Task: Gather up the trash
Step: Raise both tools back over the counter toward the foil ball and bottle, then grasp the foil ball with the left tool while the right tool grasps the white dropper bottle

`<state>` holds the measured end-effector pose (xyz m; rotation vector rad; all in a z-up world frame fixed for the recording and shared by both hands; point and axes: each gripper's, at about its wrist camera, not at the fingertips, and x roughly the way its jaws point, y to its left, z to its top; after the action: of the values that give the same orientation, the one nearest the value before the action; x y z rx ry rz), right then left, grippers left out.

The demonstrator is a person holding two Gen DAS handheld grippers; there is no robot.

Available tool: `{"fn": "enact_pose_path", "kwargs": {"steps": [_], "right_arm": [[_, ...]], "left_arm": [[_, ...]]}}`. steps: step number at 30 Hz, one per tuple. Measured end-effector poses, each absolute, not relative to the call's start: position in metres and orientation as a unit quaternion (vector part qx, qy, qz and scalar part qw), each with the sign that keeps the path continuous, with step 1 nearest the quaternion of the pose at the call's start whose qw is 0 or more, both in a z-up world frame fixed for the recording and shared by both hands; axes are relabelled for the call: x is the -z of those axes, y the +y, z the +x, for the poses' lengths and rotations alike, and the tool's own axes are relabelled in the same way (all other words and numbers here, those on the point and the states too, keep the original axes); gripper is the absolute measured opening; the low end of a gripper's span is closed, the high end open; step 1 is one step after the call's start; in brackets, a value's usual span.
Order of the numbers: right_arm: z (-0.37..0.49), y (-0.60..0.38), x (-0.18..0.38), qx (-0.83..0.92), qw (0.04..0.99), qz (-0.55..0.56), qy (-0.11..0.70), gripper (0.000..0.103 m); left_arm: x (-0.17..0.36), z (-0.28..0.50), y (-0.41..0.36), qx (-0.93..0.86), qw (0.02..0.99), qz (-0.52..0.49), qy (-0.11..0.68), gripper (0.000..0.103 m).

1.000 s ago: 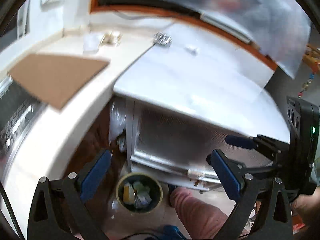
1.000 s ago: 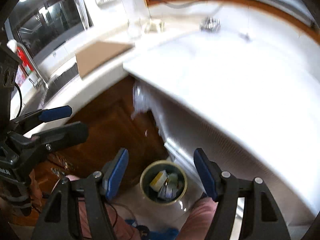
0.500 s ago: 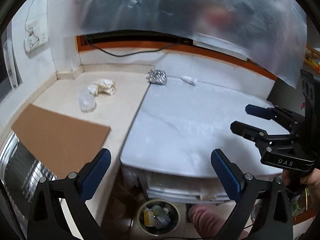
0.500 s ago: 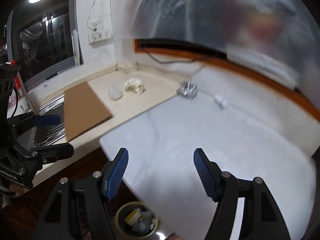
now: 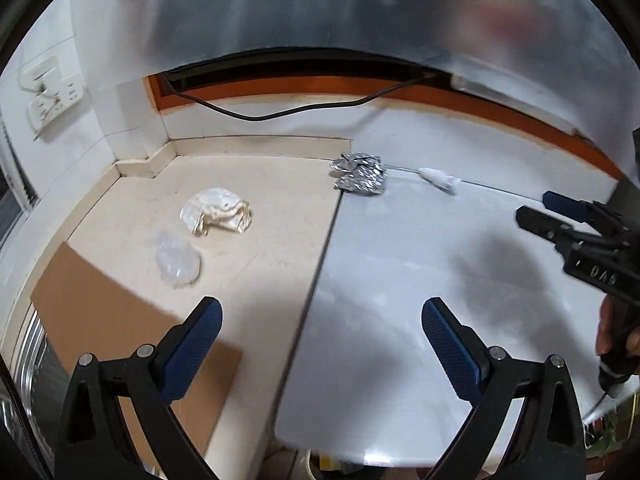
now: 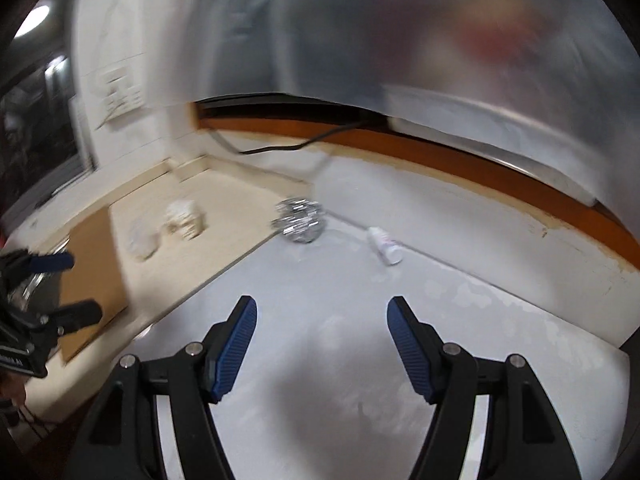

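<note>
Several pieces of trash lie at the back of the counter. A crumpled foil ball sits by the seam. A small white tube lies to its right. A crumpled cream wrapper and a clear plastic piece lie to the left. My left gripper is open and empty above the counter's front. My right gripper is open and empty over the white surface; it also shows in the left wrist view.
A brown cardboard sheet lies at the counter's left front beside a metal sink. A black cable hangs along the back wall. A plastic sheet hangs above. A bin rim peeks below the front edge.
Both grippers have lifted from looking down at the floor bin to facing the countertop, and have moved closer to the trash at the back. Both stay open.
</note>
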<state>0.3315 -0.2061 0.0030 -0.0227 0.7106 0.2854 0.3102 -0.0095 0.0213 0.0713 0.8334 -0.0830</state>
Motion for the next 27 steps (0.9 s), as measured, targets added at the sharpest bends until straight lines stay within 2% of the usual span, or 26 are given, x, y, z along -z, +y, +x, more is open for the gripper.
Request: {"fn": "enact_pose_path", "kwargs": {"steps": [6,20,24,27], "right_arm": [[0.389,-0.225,0.019,-0.110,0.924,0.013,0.366,0.069],[0.471,-0.212,0.063,-0.084,0.922,-0.026,0.376,0.067],[0.482,-0.208,0.070,-0.087,0.922,-0.038,0.375,0.061],[0.489,-0.208,0.075,-0.097,0.913,-0.034,0.395,0.046]], "left_arm": [[-0.004,0.379,-0.021,0.053,0.910,0.023,0.409,0.099],[0.040,0.498,-0.071,0.052,0.897,0.003,0.439,0.099],[0.052,0.520,-0.074,0.036,0.894,-0.005,0.447,0.098],[0.059,0.532,-0.074,0.027,0.892,-0.014,0.452,0.097]]}}
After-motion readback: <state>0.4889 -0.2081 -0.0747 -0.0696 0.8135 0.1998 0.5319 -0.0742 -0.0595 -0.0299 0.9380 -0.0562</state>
